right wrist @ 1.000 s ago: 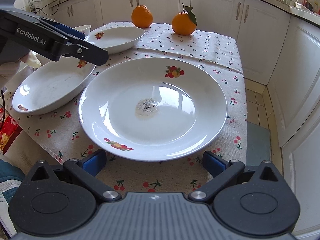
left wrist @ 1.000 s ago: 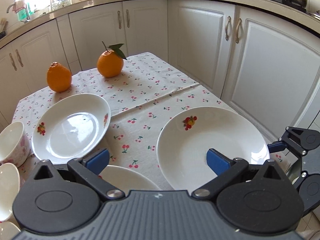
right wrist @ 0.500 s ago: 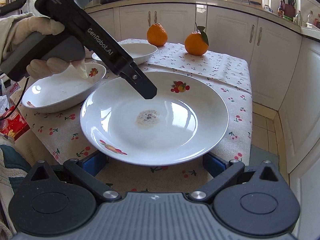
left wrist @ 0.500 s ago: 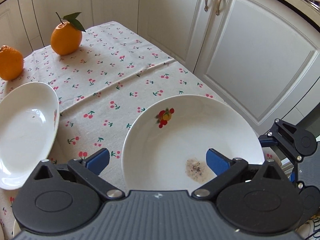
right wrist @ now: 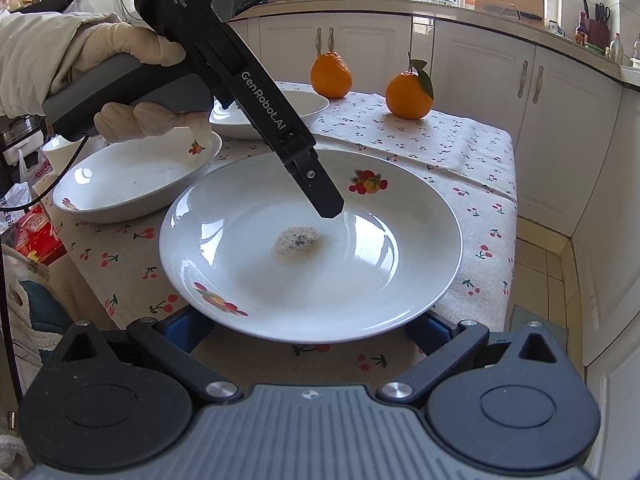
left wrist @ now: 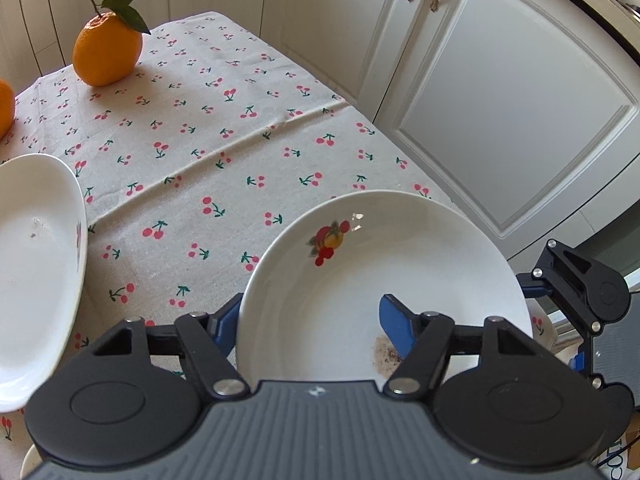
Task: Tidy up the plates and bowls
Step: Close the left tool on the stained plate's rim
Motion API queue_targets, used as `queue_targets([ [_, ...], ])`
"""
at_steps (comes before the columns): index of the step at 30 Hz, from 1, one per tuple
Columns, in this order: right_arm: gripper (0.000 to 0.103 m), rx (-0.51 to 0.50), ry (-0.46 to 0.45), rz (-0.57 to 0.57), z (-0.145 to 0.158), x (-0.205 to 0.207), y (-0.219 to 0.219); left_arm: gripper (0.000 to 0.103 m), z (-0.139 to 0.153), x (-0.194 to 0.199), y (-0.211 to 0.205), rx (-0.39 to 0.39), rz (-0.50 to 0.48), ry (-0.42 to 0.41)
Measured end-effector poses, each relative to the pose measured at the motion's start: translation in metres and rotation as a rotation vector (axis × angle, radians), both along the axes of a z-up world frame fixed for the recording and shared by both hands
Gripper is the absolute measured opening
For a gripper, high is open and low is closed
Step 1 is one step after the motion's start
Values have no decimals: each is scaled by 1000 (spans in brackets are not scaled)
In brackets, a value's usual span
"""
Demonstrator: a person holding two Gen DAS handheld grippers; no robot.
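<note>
Jaws of the left gripper [left wrist: 308, 328] are closing astride the near rim of the soiled plate [left wrist: 420, 264] on the cherry-print tablecloth [left wrist: 208, 152], evidently to lift it. Right gripper [right wrist: 308, 330] waits wide open under the plate's opposite edge, gripping nothing.

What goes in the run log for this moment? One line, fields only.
left gripper: closing, plate rim between jaws | right gripper: open, at plate's near edge | plate: on tablecloth, stain in middle

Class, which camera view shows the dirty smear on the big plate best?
The right wrist view: the smear lies whole, mid-plate. In the left wrist view a blue pad hides most of the smear.
</note>
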State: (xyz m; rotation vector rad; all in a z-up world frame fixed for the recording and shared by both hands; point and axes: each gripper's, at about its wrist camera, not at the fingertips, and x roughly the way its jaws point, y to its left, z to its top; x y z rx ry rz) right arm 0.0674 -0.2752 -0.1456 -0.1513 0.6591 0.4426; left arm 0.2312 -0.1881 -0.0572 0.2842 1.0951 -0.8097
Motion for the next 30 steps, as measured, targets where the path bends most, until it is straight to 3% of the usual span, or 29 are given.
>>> queue_targets([
  [18,103,-48,30,-6,8,7,3,66,12,1,0,-24,-18,-24],
  [30,103,-79,1,-12,22,44,-14,66,14,40,-15,-65,-4,-69],
])
